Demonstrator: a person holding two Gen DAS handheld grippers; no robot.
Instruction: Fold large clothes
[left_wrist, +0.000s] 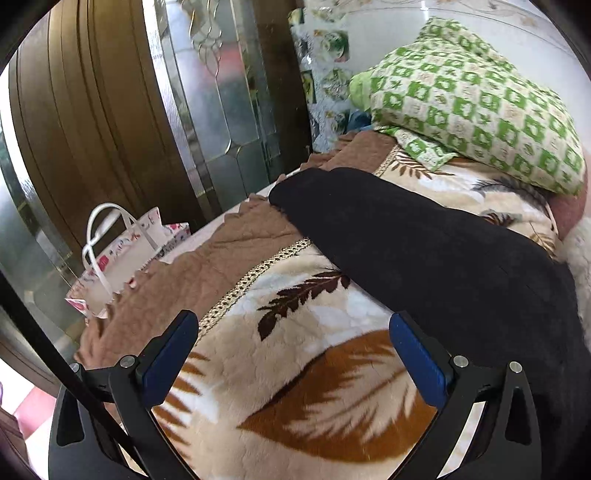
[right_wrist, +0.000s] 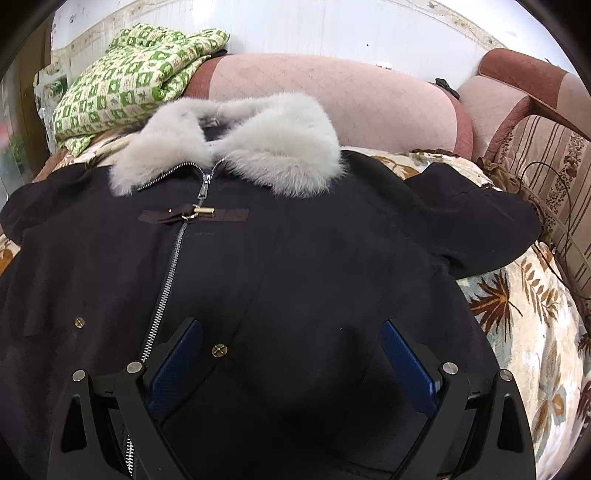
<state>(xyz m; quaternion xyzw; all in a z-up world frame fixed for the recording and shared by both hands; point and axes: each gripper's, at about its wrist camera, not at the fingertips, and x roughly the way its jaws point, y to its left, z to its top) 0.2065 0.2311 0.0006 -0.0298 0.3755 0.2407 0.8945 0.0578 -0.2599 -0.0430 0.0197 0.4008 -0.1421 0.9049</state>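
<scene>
- Grippers first: my right gripper (right_wrist: 291, 354) is spread wide and grasps nothing, hovering just over the chest of the black coat (right_wrist: 295, 258); my left gripper (left_wrist: 295, 354) is equally released, with only the plush blanket (left_wrist: 295, 369) between its blue pads.
- Coat lies face up and spread flat on the bed; its sleeve (left_wrist: 406, 229) runs ahead and to the right of my left gripper.
- Folding, as I judge it, has not begun. I would pinch the thick cloth at an outer edge, sleeve first, take one layer only and bring it across the front, keeping clear of the zipper (right_wrist: 166, 288).
- Fabric looks dense, matte and heavy, so it should hold a crease but may drag on the fleecy, leaf-printed blanket.
- Snap stud (right_wrist: 218, 350) sits just left of centre between my right fingers; a brown tab with a brass clasp (right_wrist: 195, 214) crosses the zipper further ahead.
- Fur collar (right_wrist: 240, 147), pale grey and fluffy, lies beyond that.
- Green checked quilt (right_wrist: 140, 74) is bunched far ahead, left.
</scene>
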